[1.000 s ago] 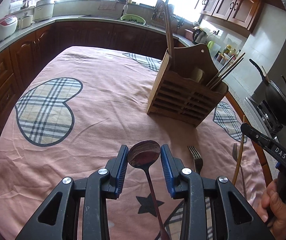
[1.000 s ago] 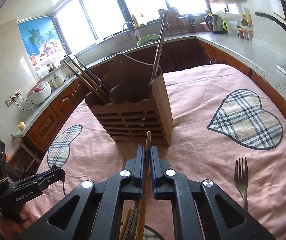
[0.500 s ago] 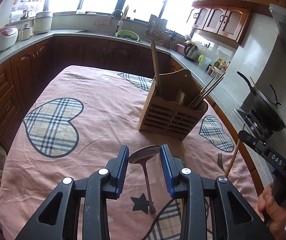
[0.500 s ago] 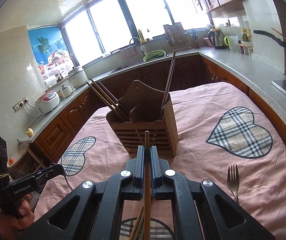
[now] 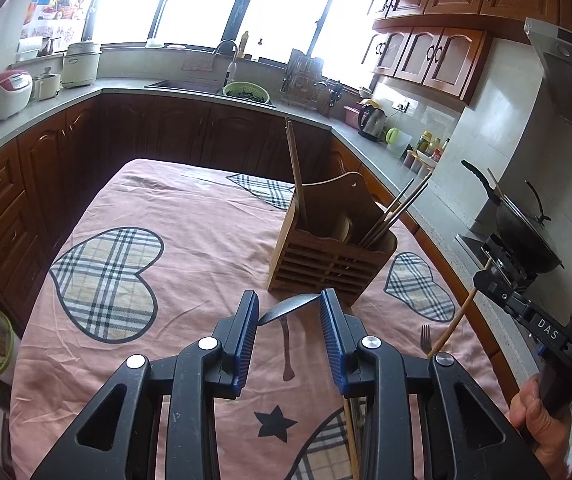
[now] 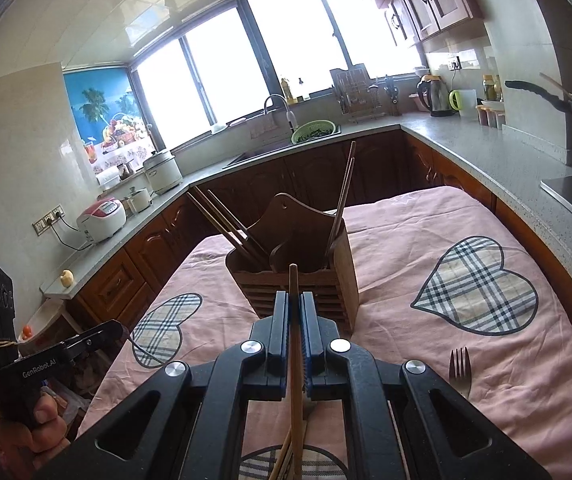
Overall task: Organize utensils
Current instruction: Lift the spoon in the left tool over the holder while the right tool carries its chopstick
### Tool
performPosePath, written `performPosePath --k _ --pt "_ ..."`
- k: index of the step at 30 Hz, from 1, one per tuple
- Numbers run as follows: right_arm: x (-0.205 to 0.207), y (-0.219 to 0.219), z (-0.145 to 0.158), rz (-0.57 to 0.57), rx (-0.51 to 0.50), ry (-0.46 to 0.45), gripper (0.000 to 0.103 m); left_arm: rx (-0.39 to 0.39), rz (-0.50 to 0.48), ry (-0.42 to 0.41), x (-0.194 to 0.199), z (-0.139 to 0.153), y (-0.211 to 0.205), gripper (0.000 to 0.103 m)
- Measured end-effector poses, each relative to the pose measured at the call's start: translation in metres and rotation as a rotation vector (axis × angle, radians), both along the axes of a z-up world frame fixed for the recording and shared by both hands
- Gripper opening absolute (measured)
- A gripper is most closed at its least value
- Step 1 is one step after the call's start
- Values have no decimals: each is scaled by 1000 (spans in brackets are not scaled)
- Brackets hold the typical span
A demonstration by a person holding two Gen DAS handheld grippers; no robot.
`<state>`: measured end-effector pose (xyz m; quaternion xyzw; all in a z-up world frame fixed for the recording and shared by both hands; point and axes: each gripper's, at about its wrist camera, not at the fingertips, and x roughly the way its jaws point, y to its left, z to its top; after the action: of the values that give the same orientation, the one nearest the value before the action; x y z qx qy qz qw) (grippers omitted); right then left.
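Here left view: spoon gripped | right view: chopstick clamped, fork

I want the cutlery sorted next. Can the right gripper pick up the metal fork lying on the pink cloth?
Probably not yet: the right gripper is shut on a wooden chopstick. The metal fork lies uncovered on the pink cloth beside it.

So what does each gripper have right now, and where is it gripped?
Left gripper holds the spoon across its bowl, handle hanging down. Right gripper is shut on a wooden chopstick partway along its shaft.
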<state>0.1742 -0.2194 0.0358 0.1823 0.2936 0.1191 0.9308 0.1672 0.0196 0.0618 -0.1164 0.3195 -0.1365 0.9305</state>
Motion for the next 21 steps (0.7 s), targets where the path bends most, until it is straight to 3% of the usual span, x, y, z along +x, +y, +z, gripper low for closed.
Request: performPosePath --k 21 --pt "7 -6 23 -27 1 -81 5 -28 -14 -74 13 26 8 30"
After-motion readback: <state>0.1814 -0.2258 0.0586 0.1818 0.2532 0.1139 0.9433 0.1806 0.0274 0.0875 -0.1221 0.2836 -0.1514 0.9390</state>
